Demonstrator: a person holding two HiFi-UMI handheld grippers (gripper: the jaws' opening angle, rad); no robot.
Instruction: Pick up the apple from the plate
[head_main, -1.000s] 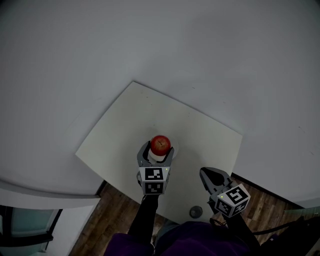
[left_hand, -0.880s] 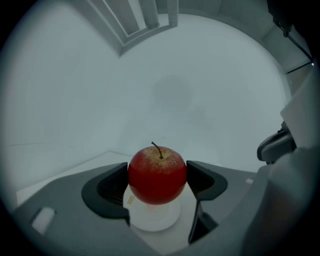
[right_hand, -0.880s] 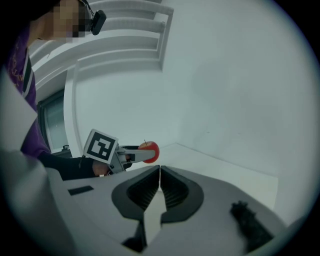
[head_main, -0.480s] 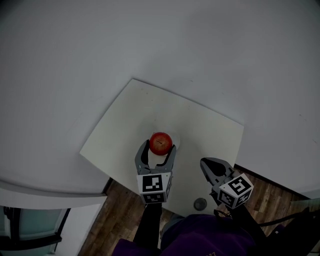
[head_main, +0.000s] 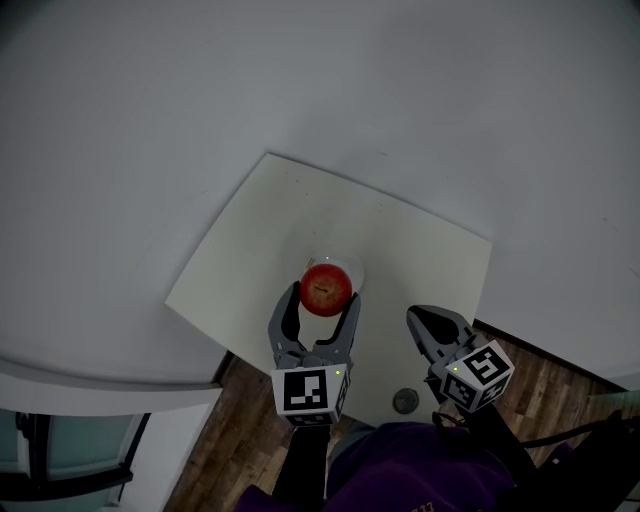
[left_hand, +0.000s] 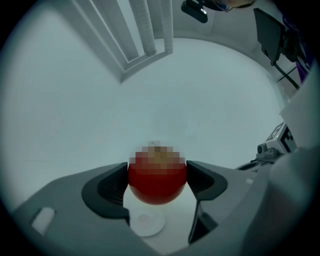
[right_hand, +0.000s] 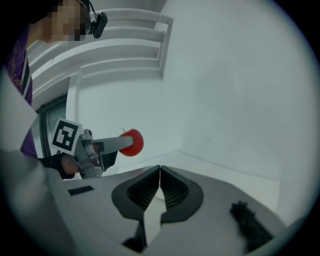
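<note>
Our left gripper (head_main: 321, 298) has its fingers clamped on both sides of the red apple (head_main: 326, 289) at frame centre, clear above the small white plate (left_hand: 145, 224) on the desk (head_main: 290, 215). At lower right, our right gripper (head_main: 426, 322) has its fingers pressed together, empty.

The head view is dim and flat, its grey surroundings darkening toward the corners. The pale tabletop (head_main: 270, 240) is the brightest area and carries no hard shadows. The apple (head_main: 326, 288) shows clear red without glare. Both gripper views are brighter, with a cool bluish cast. They bend strongly at the edges and end in black rounded corners (a wide-angle lens), and nearby surfaces look soft.
</note>
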